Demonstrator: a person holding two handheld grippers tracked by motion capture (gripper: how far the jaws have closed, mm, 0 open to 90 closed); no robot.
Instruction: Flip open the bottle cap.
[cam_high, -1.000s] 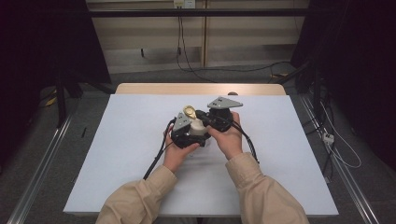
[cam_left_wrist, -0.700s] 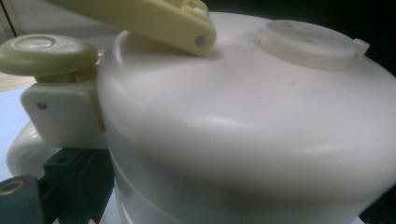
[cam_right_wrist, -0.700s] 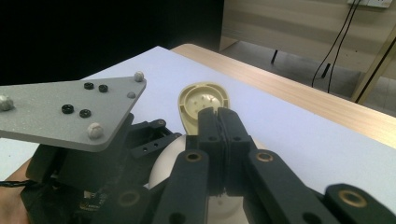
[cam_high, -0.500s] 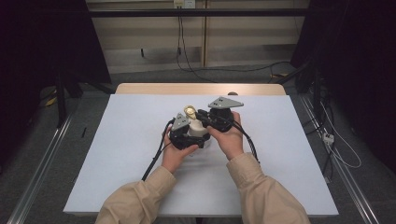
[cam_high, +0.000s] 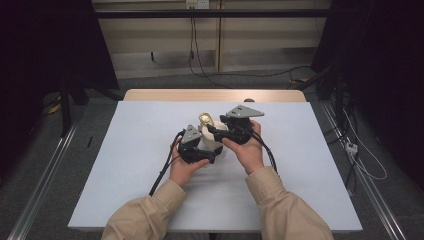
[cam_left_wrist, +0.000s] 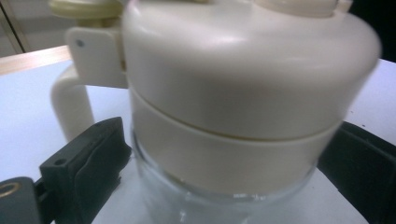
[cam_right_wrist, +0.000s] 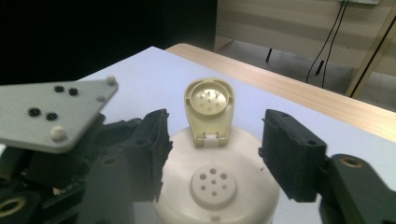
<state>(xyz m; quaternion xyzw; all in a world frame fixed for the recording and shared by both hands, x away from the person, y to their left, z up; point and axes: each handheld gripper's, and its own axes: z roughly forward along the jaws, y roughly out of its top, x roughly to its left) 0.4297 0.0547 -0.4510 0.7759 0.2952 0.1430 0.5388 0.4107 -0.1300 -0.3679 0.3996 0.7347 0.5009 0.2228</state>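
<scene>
1. Right gripper (cam_right_wrist: 212, 154): jaws part open, one pad on each side of the jar's cream lid (cam_right_wrist: 215, 186), with a visible gap to the lid on both sides. The jaws have just been opening; the lid sits between them but the pads do not press on it.
2. Flip cap (cam_right_wrist: 208, 112): stands open and upright on its hinge at the far edge of the lid, inner face toward the right gripper view. The round spout with small holes (cam_right_wrist: 214, 186) lies uncovered just near of it.
3. Left gripper (cam_left_wrist: 224, 186): jaws flank the clear glass body of the jar (cam_left_wrist: 219, 200) just under the cream collar. The left pad (cam_left_wrist: 100, 158) lies against the glass; the right jaw sits close at the other side. It reads as a grip on the jar.
4. Hands, high view: the left hand (cam_high: 182, 165) comes in low from the near side, with the left gripper (cam_high: 196, 150) held level at the jar's base. The right hand (cam_high: 247, 147) sits higher and to the right, its gripper (cam_high: 220, 132) pointing left toward the jar top.
5. Jar (cam_high: 210, 137): stands upright on the white table (cam_high: 125, 150), about centre, between the two grippers. Long axis vertical, lid up.
6. Handle (cam_left_wrist: 70, 102): cream loop, left side of the jar in the left gripper view, under the hinge.
</scene>
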